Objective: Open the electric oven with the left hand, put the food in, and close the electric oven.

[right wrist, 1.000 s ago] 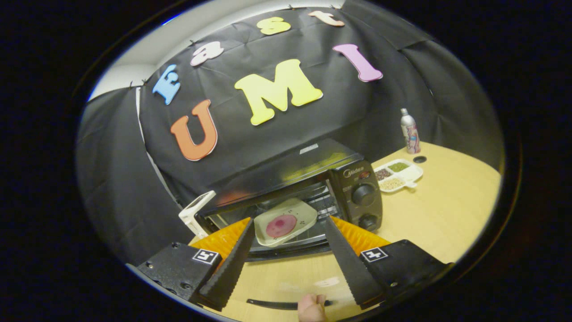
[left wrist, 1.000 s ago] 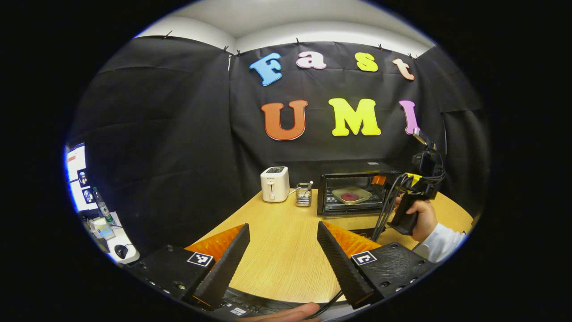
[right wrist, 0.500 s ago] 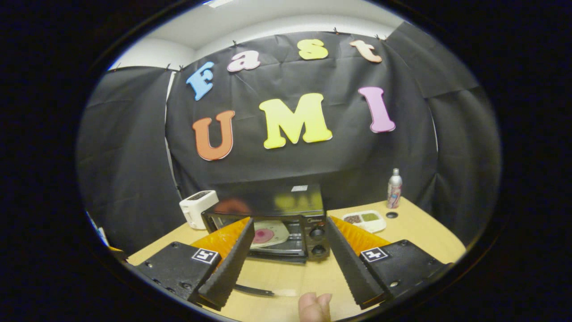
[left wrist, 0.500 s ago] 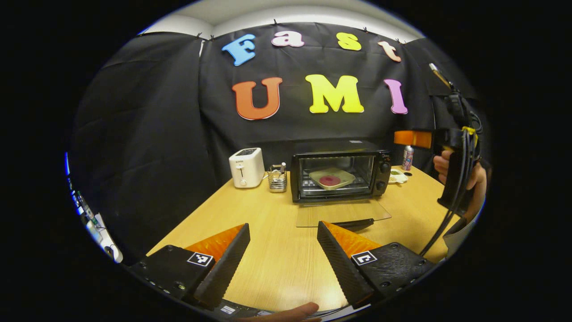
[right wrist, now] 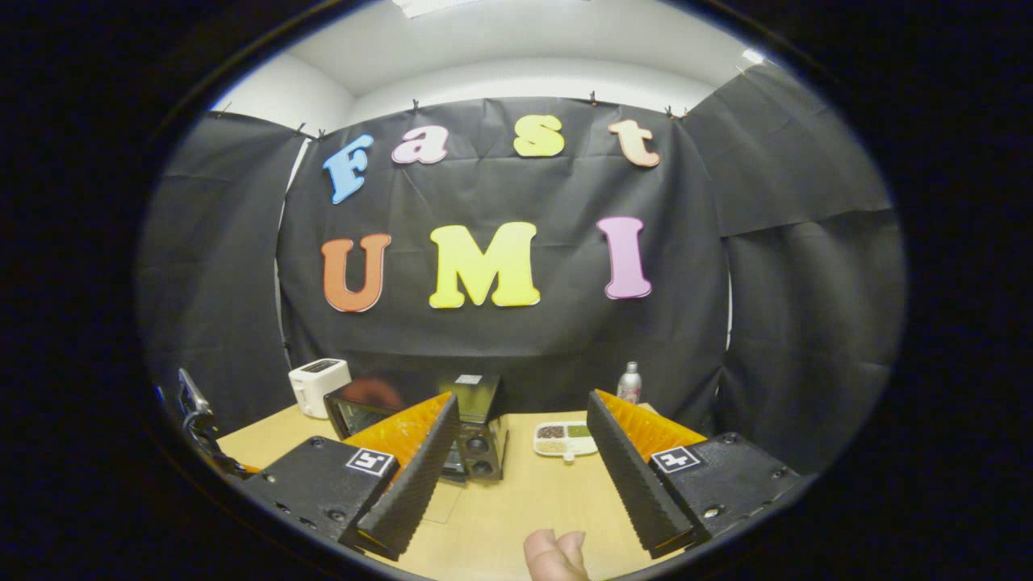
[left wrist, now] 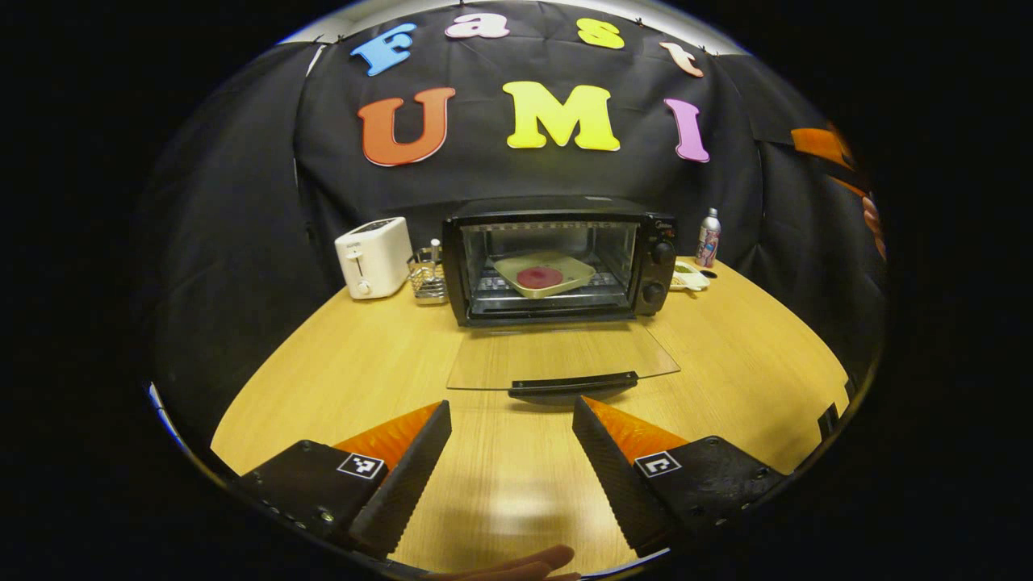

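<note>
Wood-grain table (left wrist: 339, 379) carries the toaster oven (left wrist: 557, 258) at twelve o'clock, its glass door (left wrist: 561, 359) lying flat, food plate (left wrist: 542, 273) on the rack. Both tools, left (left wrist: 512, 452) and right (right wrist: 523, 452), are spread, empty. Hinged glass looks rigid and fragile; lift by the door handle (left wrist: 571, 383).

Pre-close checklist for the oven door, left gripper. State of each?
1. Food inside: ok. The pale square plate with the red round food sits on the rack of the black electric oven.
2. Door needs closing: ok. The glass door lies flat on the light wooden table.
3. Handle reachable: ok. The door's black bar handle faces the left gripper, nothing between them.
4. Left gripper free: ok. Open, holding nothing.
5. Right gripper clear of the door: ok. The right gripper is open, raised and back from the oven.
6. Plate fully behind the door line: cannot tell.
</note>
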